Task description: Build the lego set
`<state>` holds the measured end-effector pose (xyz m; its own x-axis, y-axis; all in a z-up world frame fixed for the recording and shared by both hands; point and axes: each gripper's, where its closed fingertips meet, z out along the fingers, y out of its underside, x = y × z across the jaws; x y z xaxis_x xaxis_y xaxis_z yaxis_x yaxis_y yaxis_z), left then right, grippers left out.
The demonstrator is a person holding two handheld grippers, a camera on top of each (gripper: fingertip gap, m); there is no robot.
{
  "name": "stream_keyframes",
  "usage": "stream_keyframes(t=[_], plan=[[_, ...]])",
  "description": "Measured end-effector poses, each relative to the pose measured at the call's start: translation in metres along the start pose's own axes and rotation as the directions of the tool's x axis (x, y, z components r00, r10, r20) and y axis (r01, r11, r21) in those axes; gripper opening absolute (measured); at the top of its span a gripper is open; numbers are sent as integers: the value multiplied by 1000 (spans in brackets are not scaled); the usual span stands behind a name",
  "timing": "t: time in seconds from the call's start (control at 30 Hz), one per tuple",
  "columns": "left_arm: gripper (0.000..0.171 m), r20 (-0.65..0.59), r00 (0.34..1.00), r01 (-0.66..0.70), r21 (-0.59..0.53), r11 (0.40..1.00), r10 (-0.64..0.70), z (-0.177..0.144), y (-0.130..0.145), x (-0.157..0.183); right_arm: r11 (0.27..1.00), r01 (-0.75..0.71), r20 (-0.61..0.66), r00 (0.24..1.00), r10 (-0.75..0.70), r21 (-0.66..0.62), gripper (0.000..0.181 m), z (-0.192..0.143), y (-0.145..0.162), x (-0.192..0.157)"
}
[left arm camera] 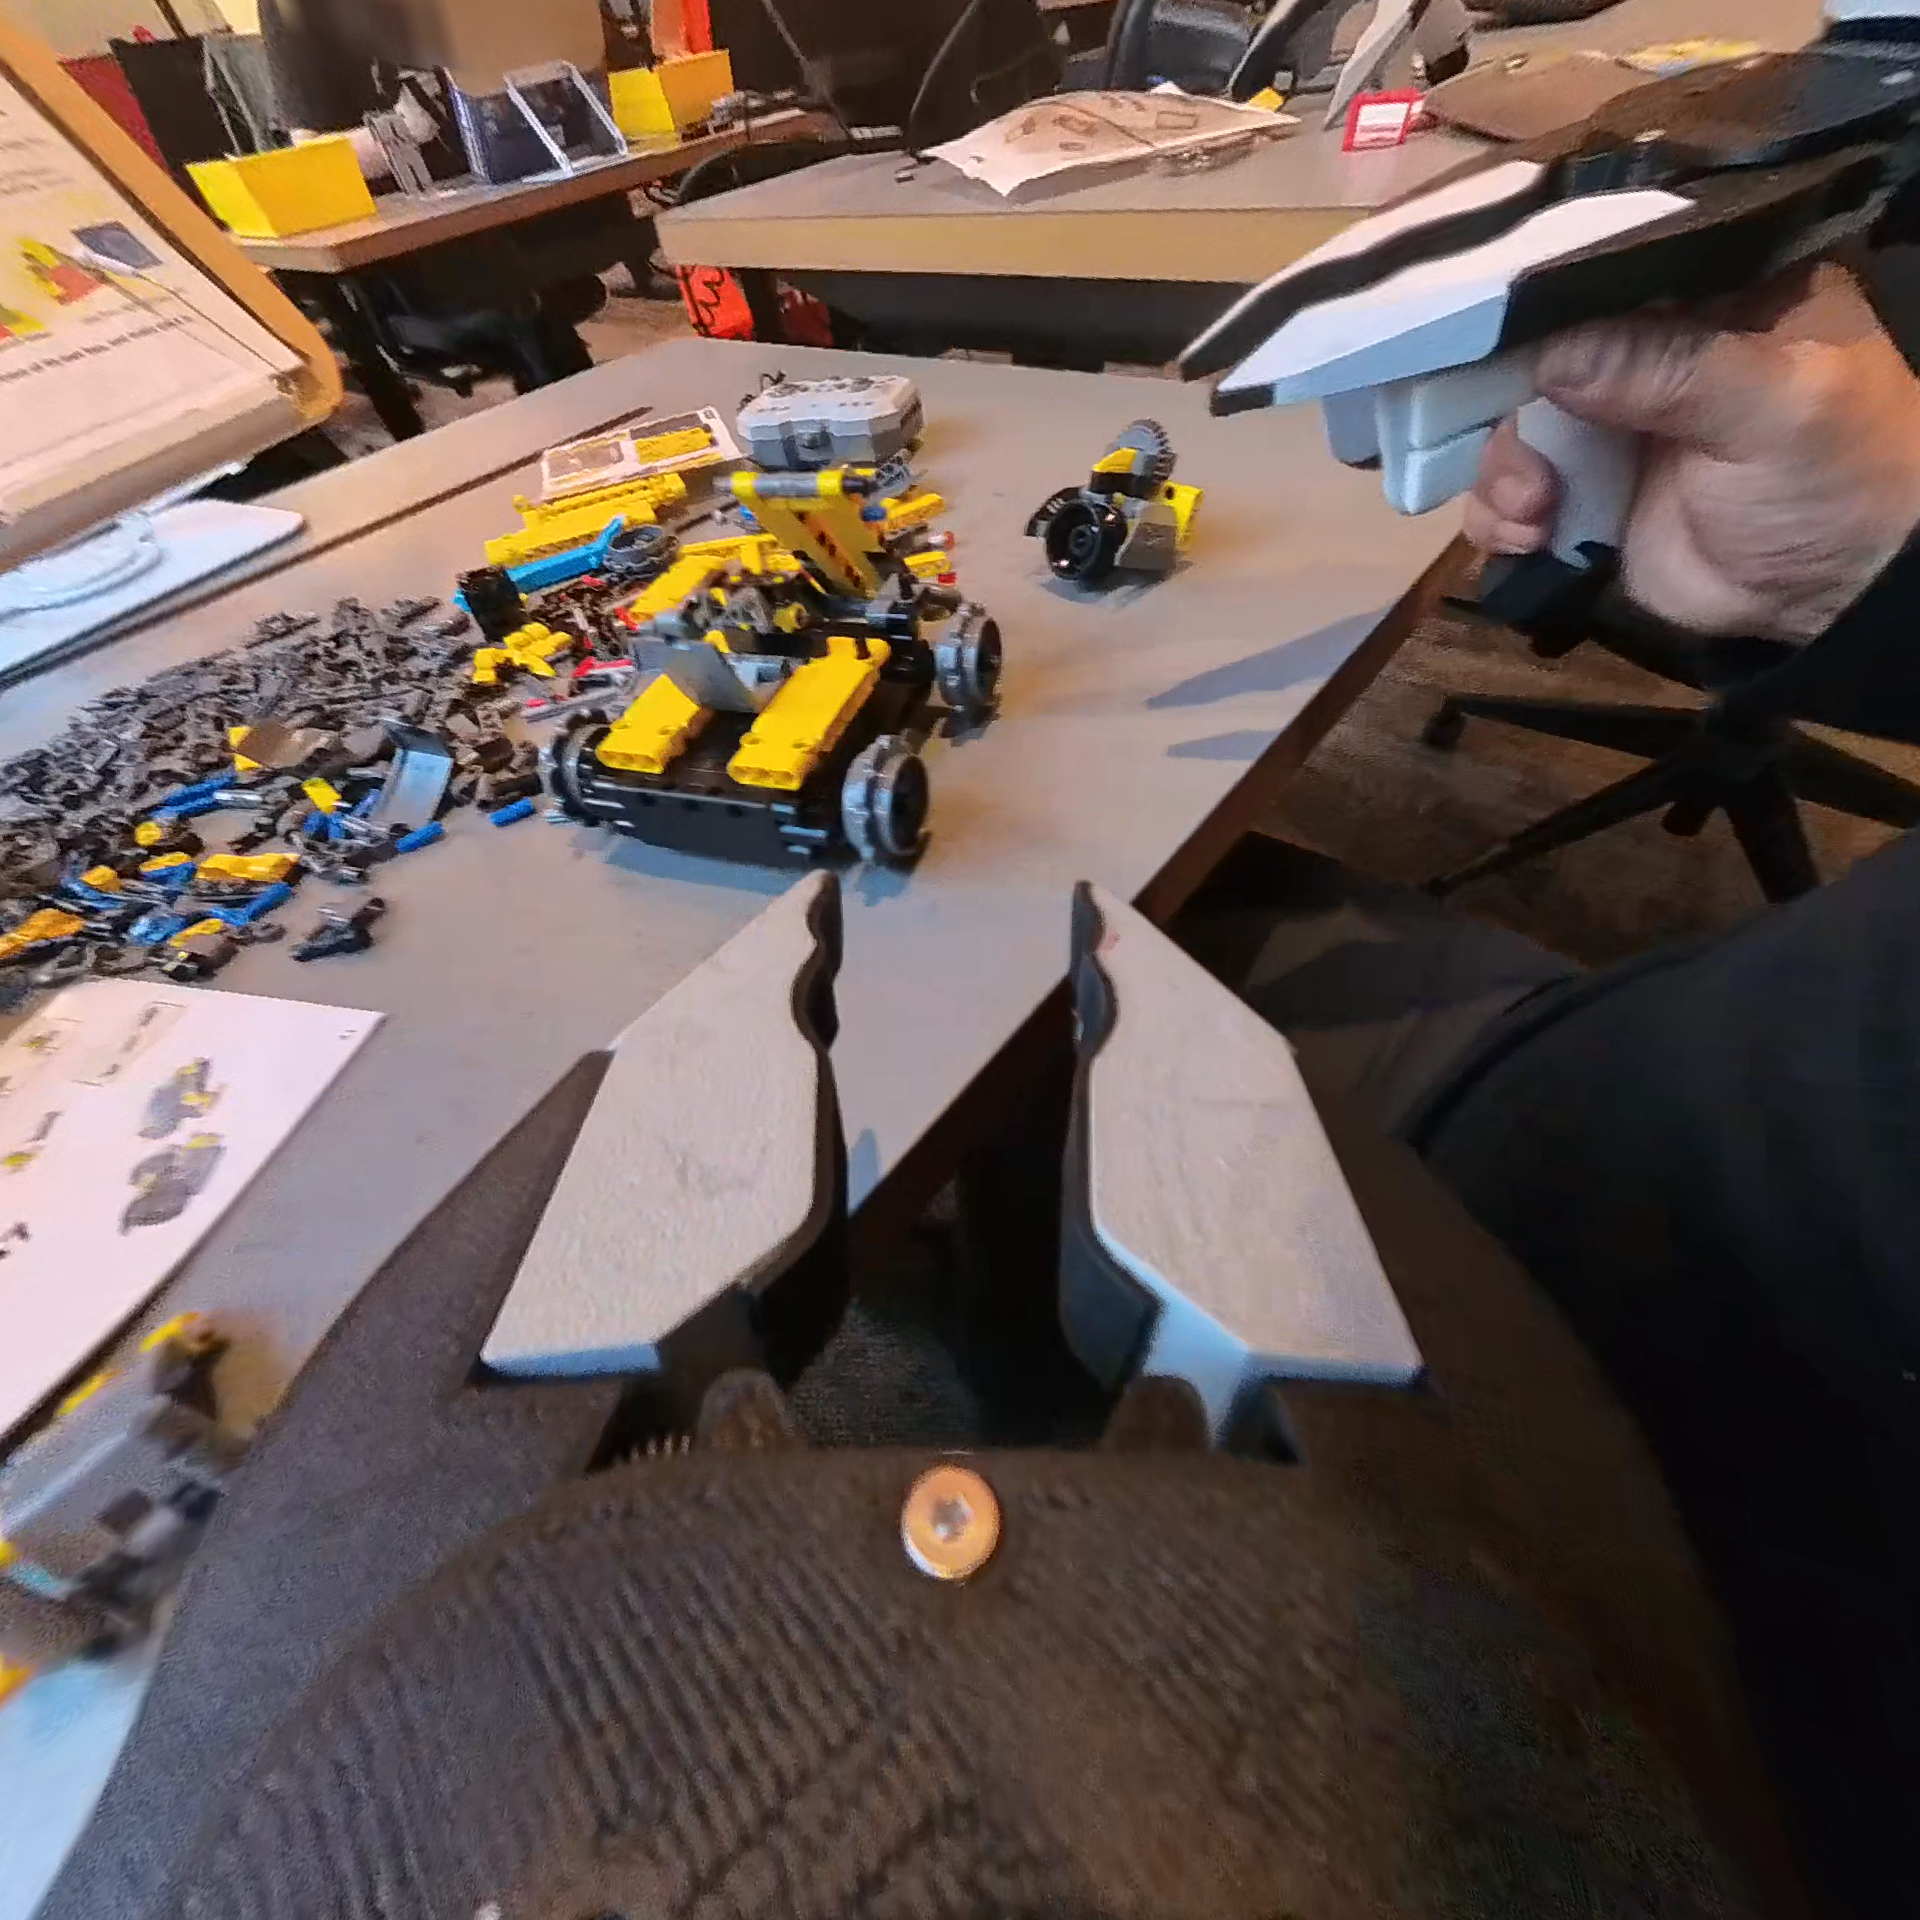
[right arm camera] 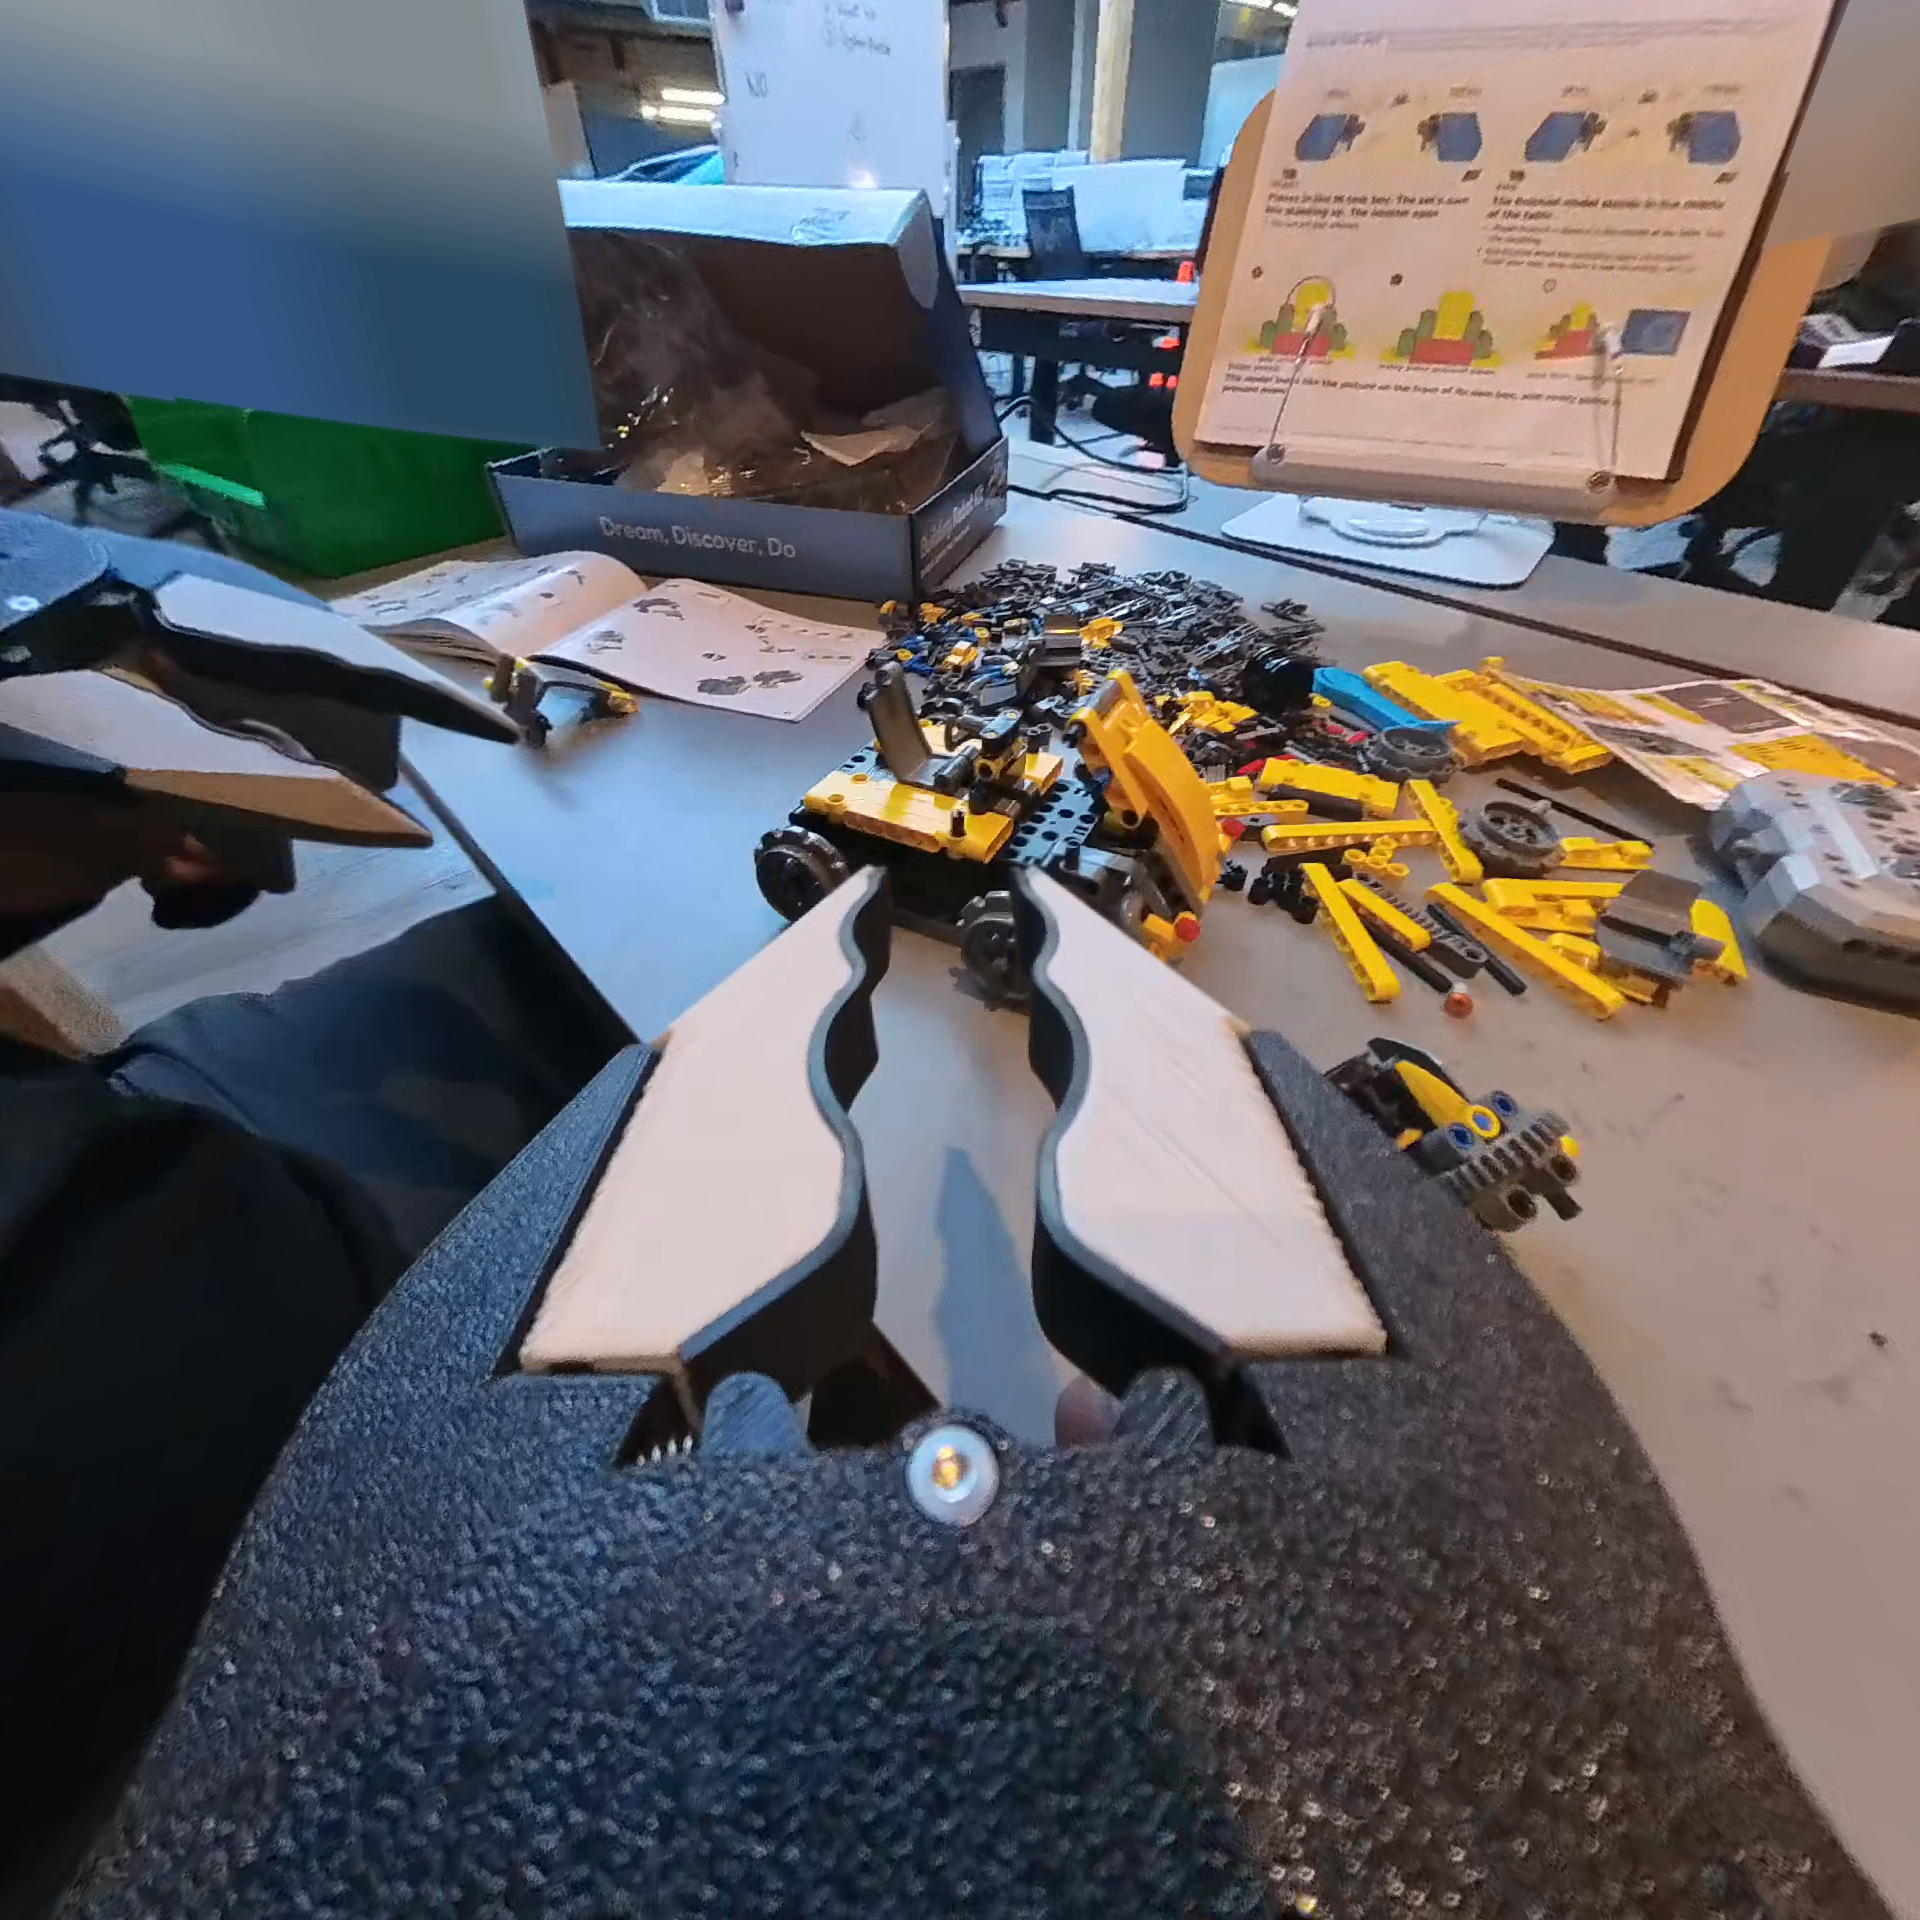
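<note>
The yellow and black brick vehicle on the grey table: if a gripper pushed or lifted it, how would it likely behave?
The brick vehicle stands on wheels, so a push would probably roll it. It looks half-built, with loose bricks beside it, so a squeeze might pop pieces off. Its raised yellow arm could make it top-heavy when lifted.

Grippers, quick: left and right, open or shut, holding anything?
Left gripper: open, empty, above the near table edge short of the yellow vehicle.
Right gripper: open, empty, fingertips just short of the vehicle's front wheels.
</note>
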<state>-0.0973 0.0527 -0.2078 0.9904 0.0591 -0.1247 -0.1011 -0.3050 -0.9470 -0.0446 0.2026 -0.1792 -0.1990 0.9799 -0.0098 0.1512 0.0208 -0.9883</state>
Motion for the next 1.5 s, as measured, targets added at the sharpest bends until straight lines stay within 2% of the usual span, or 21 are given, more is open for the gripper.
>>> stream_keyframes(t=[0.13,0.37,0.57,0.7,0.8,0.9,1.07,1.27,1.5], plan=[[44,-10,999,50,4,999,-50,-7,15,10,1000,5,44,999,-4,-21,23,8,-2,-7],[44,-20,995,101,15,995,-100,-24,40,-2,997,45,133,990,-37,-62,23,50,-4,-42],[47,-132,981,151,80,985,-139,-26,28,-16,992,125,140,982,-124,-2,20,87,-21,-50],[46,-198,972,148,106,983,-126,-17,20,-23,979,206,108,973,-204,0,19,104,-24,-39],[47,-230,967,140,118,983,-110,-5,9,-31,990,142,111,984,-142,6,20,114,-21,-30],[48,-236,966,138,120,983,-107,6,4,-36,994,109,141,984,-111,20,22,117,-15,-31],[48,-207,976,83,72,994,-67,15,14,-33,981,149,175,970,-169,121,9,104,-23,-41],[48,-155,988,29,40,999,-23,23,25,-28,957,188,193,953,-232,222,9,94,-31,-51],[48,-135,988,77,18,997,-74,28,26,-23,955,80,262,952,-159,287,6,84,-40,-49]])
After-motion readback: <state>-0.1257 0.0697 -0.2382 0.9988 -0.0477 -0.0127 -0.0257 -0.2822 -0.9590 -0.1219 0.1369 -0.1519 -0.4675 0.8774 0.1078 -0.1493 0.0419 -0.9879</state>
